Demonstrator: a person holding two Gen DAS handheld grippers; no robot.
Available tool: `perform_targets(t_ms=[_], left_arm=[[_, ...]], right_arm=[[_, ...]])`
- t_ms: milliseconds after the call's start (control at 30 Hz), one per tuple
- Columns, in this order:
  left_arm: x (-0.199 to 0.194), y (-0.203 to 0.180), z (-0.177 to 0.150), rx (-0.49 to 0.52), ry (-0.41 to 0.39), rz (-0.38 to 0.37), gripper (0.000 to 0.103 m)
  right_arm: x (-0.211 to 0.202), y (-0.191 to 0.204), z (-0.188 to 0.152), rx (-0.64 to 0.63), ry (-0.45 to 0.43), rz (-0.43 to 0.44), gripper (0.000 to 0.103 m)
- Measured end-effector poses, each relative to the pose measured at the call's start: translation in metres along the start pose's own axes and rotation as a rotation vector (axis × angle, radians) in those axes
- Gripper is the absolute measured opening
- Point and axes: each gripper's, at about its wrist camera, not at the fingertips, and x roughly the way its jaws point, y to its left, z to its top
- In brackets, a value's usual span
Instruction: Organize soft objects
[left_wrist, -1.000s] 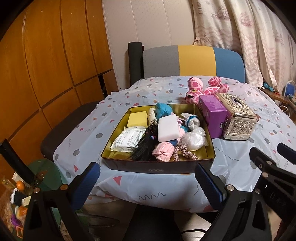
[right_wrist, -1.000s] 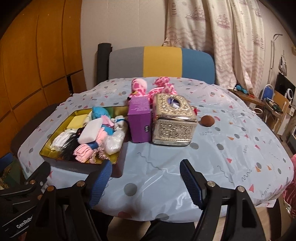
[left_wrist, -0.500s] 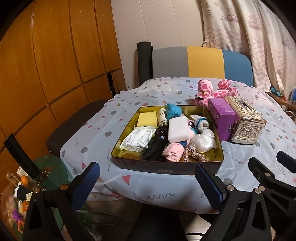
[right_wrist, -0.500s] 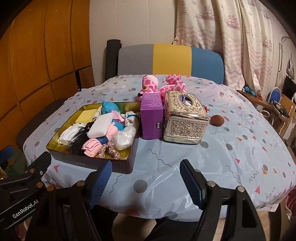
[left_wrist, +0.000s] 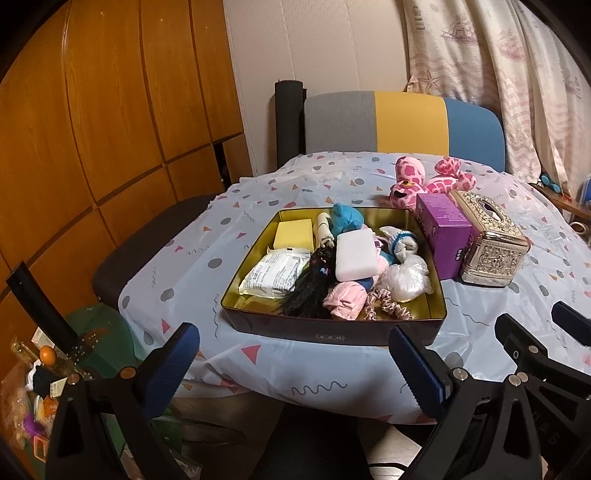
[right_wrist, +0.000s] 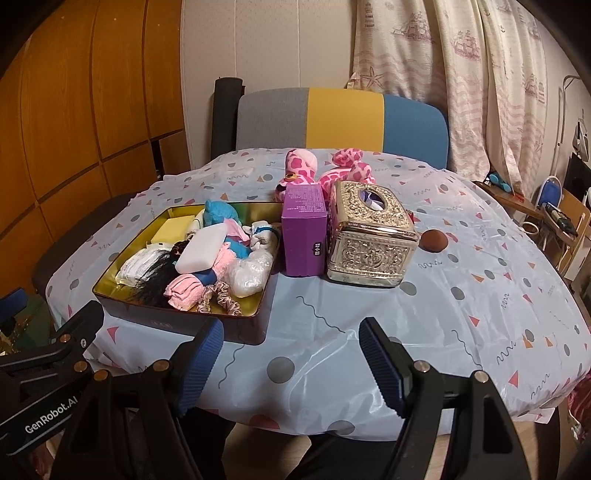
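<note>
up close, the left tongs (left_wrist: 291, 363) are spread wide and hold nothing, hanging short of the near edge of the counter (left_wrist: 258, 350). the right tongs (right_wrist: 290, 362) are likewise spread and bare, over the near rim of the counter.

beyond them, a shallow gold tin (left_wrist: 332, 336) sits near the front edge, crowded with soft things: a yellow sponge (left_wrist: 293, 233), a white pad (left_wrist: 356, 254), a black wig (left_wrist: 308, 291), pink cloth (left_wrist: 343, 302) and a scrunchie (left_wrist: 388, 306). a pink spotted plush (right_wrist: 321, 168) lies outside the tin, behind a purple box (right_wrist: 304, 236) and an ornate tissue box (right_wrist: 369, 243). a brown ball (right_wrist: 435, 240) rests alone to the right.

most items seem packed; the plush and ball look left over. the right half of the counter offers free room; the tin sits close to the front drop.
</note>
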Motion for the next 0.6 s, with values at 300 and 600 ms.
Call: perform_targets(t_ms=[300,600], left_arm=[[0.0019,0.0011,-0.0027,-0.014,-0.002,0.018,0.103],[0.0069,-0.0012,-0.0043,-0.005,0.011,0.003,0.103]], right_arm=[[0.0034,-0.0027,-0.0013,0.011,0.014,0.002,0.077],[0.0098,-0.0071,-0.0024,0.028,0.032,-0.001,0.077]])
